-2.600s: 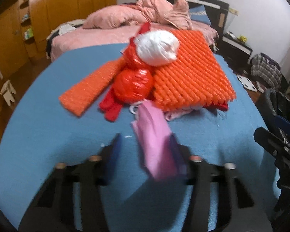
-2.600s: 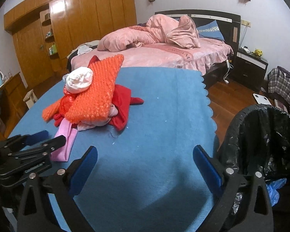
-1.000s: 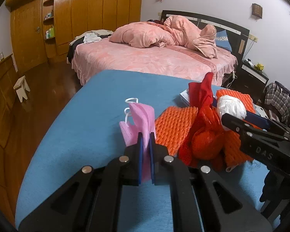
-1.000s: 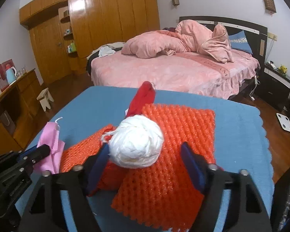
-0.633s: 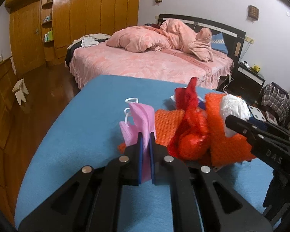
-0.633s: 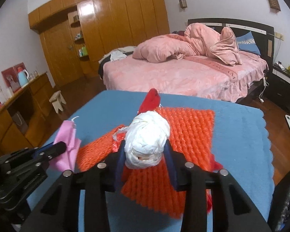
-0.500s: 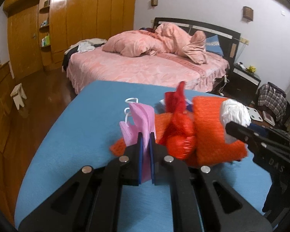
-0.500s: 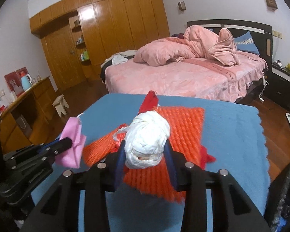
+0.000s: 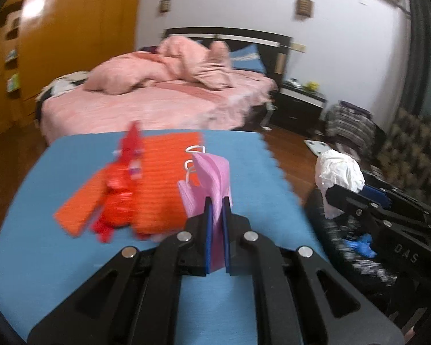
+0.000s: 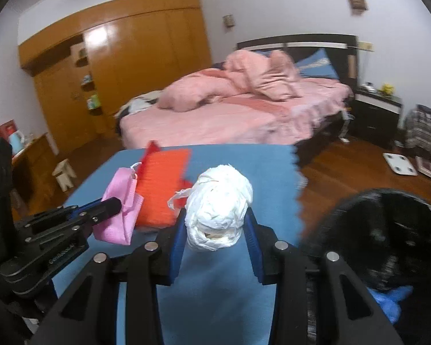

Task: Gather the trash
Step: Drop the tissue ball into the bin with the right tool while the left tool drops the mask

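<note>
- Over the blue table, my right gripper is clamped on the white wad; its jaws have just been closing around it.
- My left gripper is pinched tight on the pink mask.
- At four o'clock in the right view sits the black bin, blurred, so I can only guess its rim.
- Risk: the wad is soft and could squeeze out before the bin.
- Orange mesh and red bag lie uncollected at ten o'clock.
</note>
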`<action>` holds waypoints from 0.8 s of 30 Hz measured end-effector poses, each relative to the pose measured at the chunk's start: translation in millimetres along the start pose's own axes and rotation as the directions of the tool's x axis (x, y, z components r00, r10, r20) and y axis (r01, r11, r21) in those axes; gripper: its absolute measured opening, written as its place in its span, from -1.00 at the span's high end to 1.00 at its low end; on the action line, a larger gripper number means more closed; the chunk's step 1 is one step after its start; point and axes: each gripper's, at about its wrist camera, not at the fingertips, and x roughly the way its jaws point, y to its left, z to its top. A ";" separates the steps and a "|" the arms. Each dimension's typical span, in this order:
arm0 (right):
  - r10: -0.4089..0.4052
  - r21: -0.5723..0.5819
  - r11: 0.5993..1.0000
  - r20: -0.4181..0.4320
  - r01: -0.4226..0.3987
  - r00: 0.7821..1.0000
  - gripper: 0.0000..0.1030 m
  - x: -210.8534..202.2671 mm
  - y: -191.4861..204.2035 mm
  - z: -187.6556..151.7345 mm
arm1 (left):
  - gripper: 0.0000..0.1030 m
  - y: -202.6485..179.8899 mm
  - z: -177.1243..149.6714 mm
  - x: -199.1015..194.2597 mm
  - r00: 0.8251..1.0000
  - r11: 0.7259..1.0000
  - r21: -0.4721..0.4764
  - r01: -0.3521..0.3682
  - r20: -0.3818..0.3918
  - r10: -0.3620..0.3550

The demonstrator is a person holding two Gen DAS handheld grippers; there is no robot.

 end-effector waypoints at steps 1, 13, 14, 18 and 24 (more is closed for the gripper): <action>-0.026 0.013 1.000 -0.002 0.026 1.000 0.25 -5.5 -13.1 -2.0 | 0.89 -11.3 0.4 2.8 1.000 1.000 0.011 0.023 -0.002 -0.023; -0.286 0.147 0.948 -0.008 0.284 0.958 0.25 -58.8 -139.9 -28.3 | 0.89 -135.0 7.7 30.2 0.971 0.963 0.118 0.241 -0.021 -0.240; -0.300 0.152 0.942 -0.009 0.298 0.954 0.24 -62.2 -146.3 -29.6 | 0.89 -144.2 8.6 33.0 0.966 0.958 0.121 0.260 -0.024 -0.259; -0.369 0.188 0.911 -0.018 0.366 0.929 0.09 -77.5 -174.6 -36.2 | 0.44 -171.9 10.0 43.1 0.941 0.932 0.126 0.340 -0.041 -0.337; -0.442 0.201 0.877 -0.019 0.437 0.897 -0.64 -91.0 -193.6 -39.8 | -0.18 -171.4 2.2 48.0 0.944 0.938 0.102 0.331 -0.044 -0.328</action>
